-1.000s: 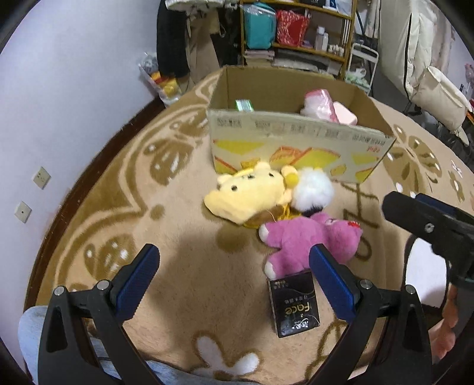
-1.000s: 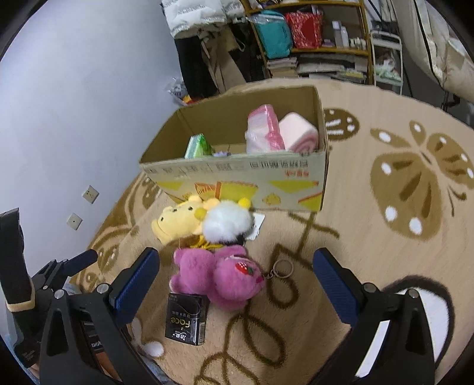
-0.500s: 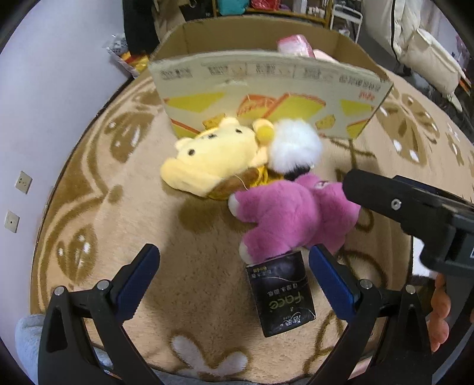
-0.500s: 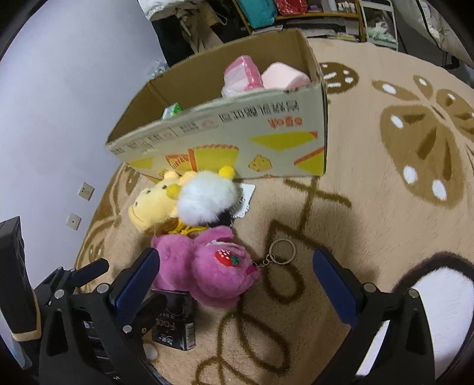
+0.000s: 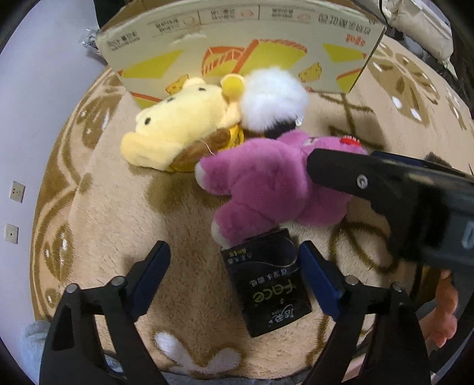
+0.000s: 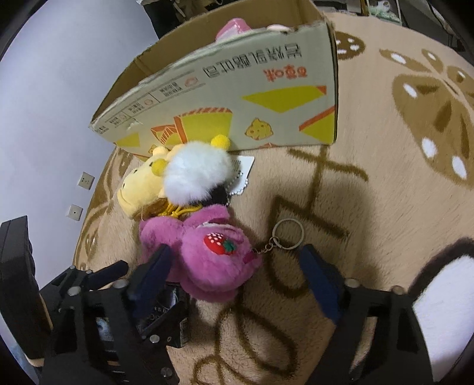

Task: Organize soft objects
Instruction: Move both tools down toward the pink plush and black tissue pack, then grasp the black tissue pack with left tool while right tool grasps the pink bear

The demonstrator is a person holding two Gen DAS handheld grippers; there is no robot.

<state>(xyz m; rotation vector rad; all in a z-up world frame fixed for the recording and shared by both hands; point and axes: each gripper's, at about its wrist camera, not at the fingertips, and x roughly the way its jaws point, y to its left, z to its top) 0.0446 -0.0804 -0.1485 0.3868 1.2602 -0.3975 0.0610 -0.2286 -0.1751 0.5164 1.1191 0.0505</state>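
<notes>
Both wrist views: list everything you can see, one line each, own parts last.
pink plush bear: 1, pink with a strawberry patch, on the carpet nearest the tools.
keyring: 1, metal, chained to the bear, lying on the carpet.
yellow plush toy: 1, yellow, beside the box front.
white pompom: 1, white, between the yellow toy and the bear.
black packet: 1, black, against the bear's foot.
cardboard box: 1, tan with yellow print, behind the toys.
pink item: 1, pink, inside the box.
carpet: 1, beige with brown pattern.
left tool: 1, open over the packet.
right tool: 1, open around the bear.
</notes>
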